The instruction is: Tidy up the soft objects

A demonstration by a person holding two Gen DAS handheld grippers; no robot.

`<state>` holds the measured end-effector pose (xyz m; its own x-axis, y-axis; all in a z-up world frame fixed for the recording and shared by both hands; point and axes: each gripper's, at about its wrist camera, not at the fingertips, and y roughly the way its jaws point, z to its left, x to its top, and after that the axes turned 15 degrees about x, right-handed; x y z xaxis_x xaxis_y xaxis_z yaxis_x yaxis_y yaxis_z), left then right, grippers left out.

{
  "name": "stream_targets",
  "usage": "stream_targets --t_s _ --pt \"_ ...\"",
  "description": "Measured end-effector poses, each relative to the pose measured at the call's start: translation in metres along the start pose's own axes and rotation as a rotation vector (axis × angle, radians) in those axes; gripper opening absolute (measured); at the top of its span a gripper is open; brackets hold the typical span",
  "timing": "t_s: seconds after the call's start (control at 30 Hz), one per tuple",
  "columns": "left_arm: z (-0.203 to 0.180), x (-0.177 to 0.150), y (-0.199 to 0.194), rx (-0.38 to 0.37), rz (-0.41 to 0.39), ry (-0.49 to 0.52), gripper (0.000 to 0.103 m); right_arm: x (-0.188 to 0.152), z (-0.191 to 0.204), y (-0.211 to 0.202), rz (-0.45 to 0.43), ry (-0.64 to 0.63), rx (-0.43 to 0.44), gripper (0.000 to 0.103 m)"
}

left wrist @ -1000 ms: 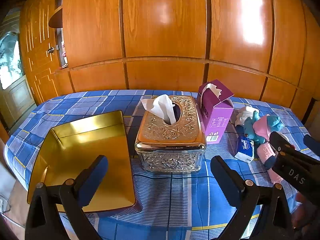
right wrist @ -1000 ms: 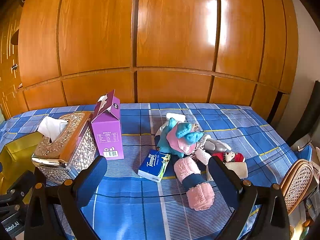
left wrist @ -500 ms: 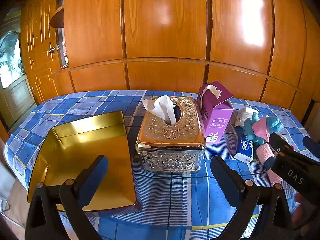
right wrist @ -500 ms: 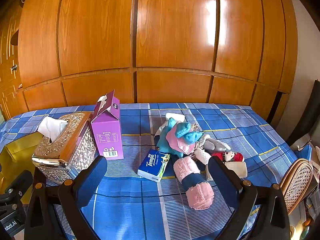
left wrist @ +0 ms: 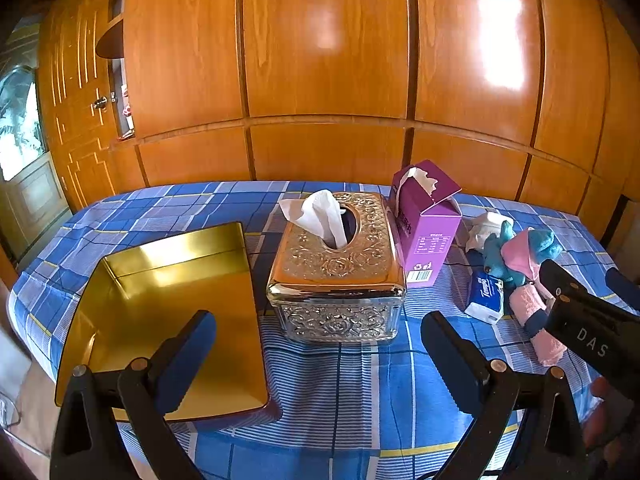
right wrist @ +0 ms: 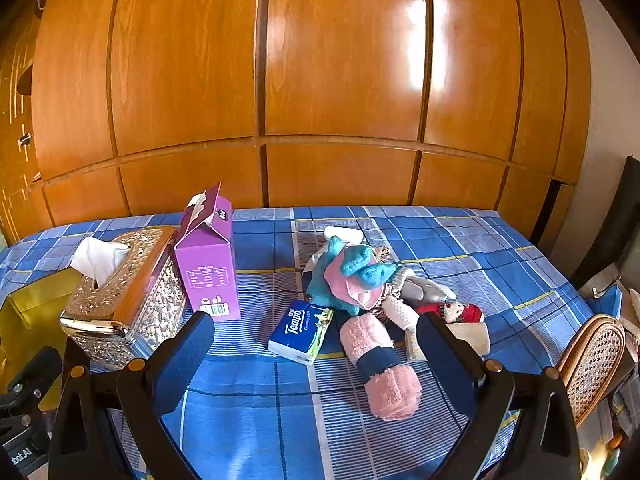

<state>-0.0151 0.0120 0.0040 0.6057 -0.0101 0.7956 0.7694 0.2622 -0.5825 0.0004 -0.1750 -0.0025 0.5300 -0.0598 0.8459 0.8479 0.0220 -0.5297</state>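
Right wrist view: right gripper jaws wide, empty, facing soft toys heaped mid-bed
Left gripper: jaws wide, empty
Gold tray: left edge, likely destination

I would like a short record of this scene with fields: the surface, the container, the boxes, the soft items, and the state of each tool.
surface: blue checked cloth
container: gold tray, nothing in it, left of the metal tissue box
boxes: purple carton beside the metal box
soft items: teal plush, pink roll, Tempo pack, small doll, all on the cloth
left tool: open, holds nothing
right tool: open, holds nothing
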Motion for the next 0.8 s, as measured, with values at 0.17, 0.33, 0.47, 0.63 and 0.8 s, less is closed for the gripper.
stream_targets --t_s 0.17,0.33,0.47,0.63,0.8 --pt "-0.003 -0.001 0.0 -0.002 0.001 0.008 0.102 0.001 -0.005 0.0 -0.001 0.011 -0.008 0.103" --pt "-0.006 -0.002 0.0 -0.005 0.004 0.016 0.102 0.0 -0.012 0.001 0.0 0.024 -0.014 0.103" --pt "-0.009 -0.003 0.0 -0.01 0.003 0.028 0.102 0.001 -0.017 0.001 -0.002 0.032 -0.021 0.103" --pt "-0.018 -0.002 -0.002 -0.031 -0.012 0.071 0.102 0.006 -0.04 -0.001 -0.007 0.078 -0.041 0.103" --pt "-0.027 0.004 -0.007 -0.177 -0.021 0.121 0.103 0.009 -0.083 -0.004 -0.007 0.144 -0.102 0.103"
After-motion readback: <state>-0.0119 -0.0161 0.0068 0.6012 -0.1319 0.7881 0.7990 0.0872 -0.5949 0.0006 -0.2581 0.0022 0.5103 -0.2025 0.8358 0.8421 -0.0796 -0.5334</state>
